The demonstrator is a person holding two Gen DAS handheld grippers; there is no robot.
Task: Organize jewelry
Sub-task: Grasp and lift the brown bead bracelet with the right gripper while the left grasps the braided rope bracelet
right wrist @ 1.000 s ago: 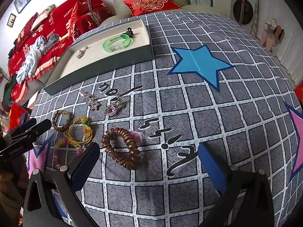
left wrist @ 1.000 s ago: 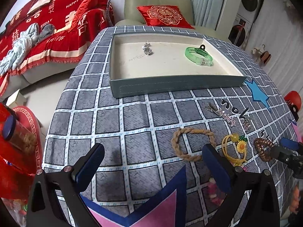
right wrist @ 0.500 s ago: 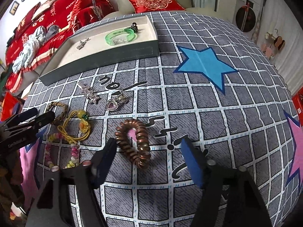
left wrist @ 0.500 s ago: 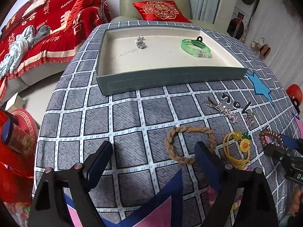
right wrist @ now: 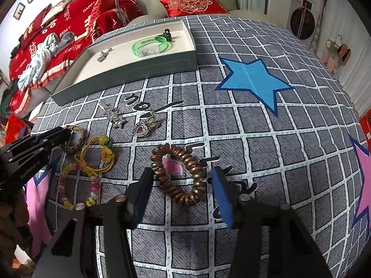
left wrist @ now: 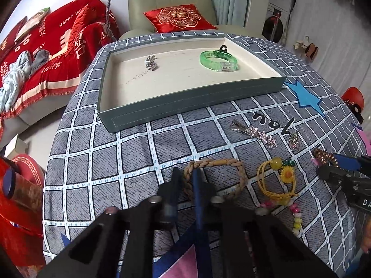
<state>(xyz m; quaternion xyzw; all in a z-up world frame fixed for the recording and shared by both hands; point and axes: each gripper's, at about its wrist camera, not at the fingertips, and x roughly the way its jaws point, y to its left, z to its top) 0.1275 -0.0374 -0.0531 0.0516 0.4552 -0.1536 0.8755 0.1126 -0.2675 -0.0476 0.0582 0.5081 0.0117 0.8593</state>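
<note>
The braided rope bracelet (left wrist: 214, 176) lay on the grid-patterned tablecloth (left wrist: 129, 153) near the table's front edge, and the left gripper (left wrist: 185, 185) had its jaws drawn narrow over the bracelet's left side, the rope strand pinched between the two fingers. The right gripper (right wrist: 182, 185) stood with its jaws wide apart, one finger on each side of the copper spiral hair tie (right wrist: 178, 173), which rested flat on the cloth; neither finger touched it.

Just beside the rope bracelet were a yellow cord tie with a sunflower charm (left wrist: 281, 180) and, nearer the edge, a pastel bead bracelet (right wrist: 78, 186). Farther up the cloth lay a rhinestone star hair clip (left wrist: 257, 133) and a heart pendant (right wrist: 143, 127), close together but apart.

Beyond them sat the grey-blue jewelry tray (left wrist: 190, 97), its cream floor holding a green translucent bangle (left wrist: 219, 60), a small black claw clip (right wrist: 167, 34) touching the bangle's far side, and a silver charm (left wrist: 151, 62) well to the left.

A blue star (right wrist: 252, 81) was printed on the cloth to the tray's right.
</note>
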